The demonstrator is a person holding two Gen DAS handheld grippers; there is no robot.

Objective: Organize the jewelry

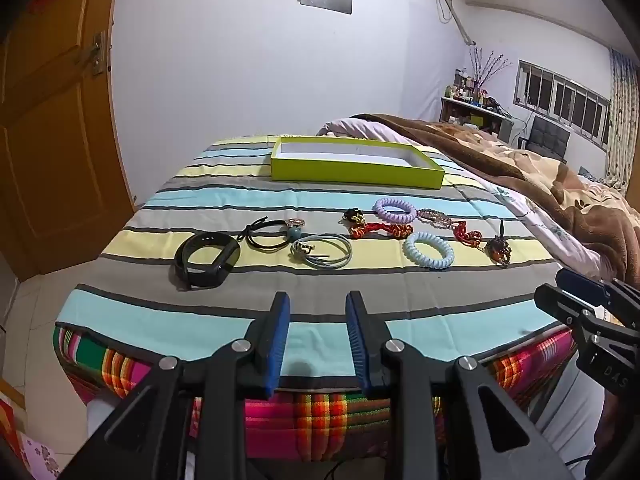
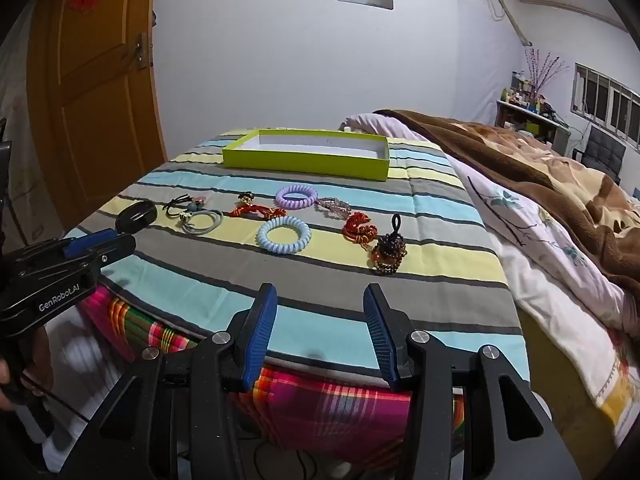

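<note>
Two open tools (image 1: 318, 300) (image 2: 320, 292); two coil bracelets (image 1: 429, 249) (image 2: 296, 196)

Lime-green box (image 1: 356, 168), lilac (image 1: 395, 210) and pale-blue coil bands (image 1: 429, 255) (both plain) on a striped cloth (image 1: 240, 200).

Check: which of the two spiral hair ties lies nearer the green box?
The purple spiral hair tie; the light blue one lies closer to the bed's front edge.
</note>
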